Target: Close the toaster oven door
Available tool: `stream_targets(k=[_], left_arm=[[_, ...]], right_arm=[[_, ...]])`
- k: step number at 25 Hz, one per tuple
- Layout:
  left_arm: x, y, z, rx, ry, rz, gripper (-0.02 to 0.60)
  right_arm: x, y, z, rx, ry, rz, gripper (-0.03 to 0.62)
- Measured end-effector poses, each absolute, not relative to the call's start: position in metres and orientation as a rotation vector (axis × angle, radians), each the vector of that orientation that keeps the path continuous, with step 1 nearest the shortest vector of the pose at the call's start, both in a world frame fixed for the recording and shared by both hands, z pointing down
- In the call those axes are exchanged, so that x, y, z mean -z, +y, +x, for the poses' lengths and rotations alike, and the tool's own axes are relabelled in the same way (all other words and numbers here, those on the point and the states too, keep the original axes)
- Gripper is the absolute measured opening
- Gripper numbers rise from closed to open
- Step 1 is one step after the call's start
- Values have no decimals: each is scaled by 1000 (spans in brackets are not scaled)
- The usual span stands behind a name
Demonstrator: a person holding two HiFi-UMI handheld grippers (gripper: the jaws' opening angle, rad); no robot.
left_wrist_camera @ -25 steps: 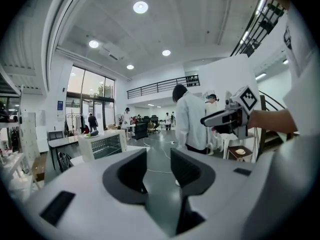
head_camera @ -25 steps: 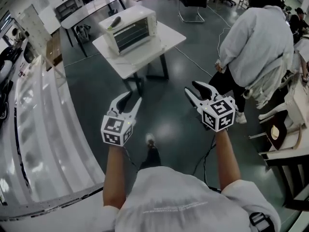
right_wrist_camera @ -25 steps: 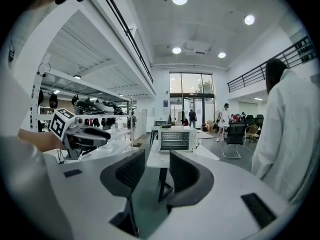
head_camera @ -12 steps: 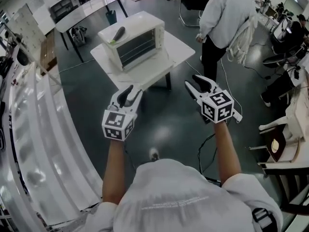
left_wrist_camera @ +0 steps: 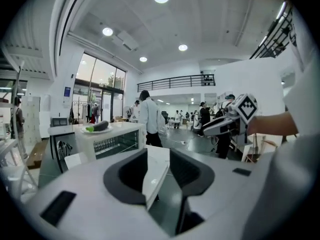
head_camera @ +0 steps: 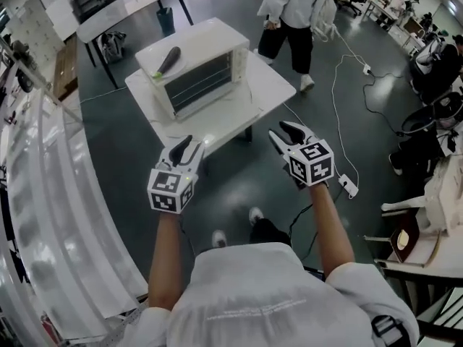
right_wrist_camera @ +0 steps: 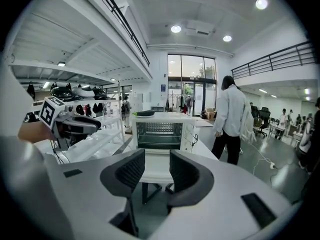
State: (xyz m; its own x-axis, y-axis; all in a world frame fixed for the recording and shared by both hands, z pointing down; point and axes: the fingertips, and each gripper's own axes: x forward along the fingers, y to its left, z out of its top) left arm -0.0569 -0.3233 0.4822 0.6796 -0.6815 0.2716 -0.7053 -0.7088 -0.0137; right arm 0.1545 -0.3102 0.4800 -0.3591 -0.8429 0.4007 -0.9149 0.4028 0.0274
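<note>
The white toaster oven (head_camera: 195, 67) stands on a small white table (head_camera: 271, 82) ahead of me, with a dark green vegetable (head_camera: 168, 61) on a plate on its top. In the right gripper view the toaster oven (right_wrist_camera: 161, 131) shows its cavity and rack, so its door looks dropped open. My left gripper (head_camera: 194, 144) hovers by the table's near edge; its jaws are closing with nothing between them. My right gripper (head_camera: 283, 132) hangs open and empty, over the floor just off the table's near corner. The left gripper view has the toaster oven (left_wrist_camera: 111, 140) far left of the left gripper (left_wrist_camera: 157, 159).
A person in a white jacket (head_camera: 293, 6) walks behind the table. Cables and a power strip (head_camera: 348, 185) lie on the floor at right. Long white shelving (head_camera: 58, 194) runs along the left. Another table (head_camera: 123, 9) stands at the back, chairs (head_camera: 405, 237) at right.
Both grippers and my view have come closer to the table. The person in white has walked from the right to behind the table.
</note>
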Motion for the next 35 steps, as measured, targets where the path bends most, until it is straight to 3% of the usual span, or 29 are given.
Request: stream_targets(k=[12, 20, 35], left_arm=[[-555, -412, -1, -424, -1352, 2519, 143], [-602, -421, 10, -481, -1434, 2360, 138], [-606, -431, -9, -528, -1545, 2243, 127]], right_arm=[[-613, -441, 222, -499, -2291, 1229, 164], [-710, -475, 219, -589, -2218, 1029, 164], [-760, -509, 214, -685, -2180, 976, 150]])
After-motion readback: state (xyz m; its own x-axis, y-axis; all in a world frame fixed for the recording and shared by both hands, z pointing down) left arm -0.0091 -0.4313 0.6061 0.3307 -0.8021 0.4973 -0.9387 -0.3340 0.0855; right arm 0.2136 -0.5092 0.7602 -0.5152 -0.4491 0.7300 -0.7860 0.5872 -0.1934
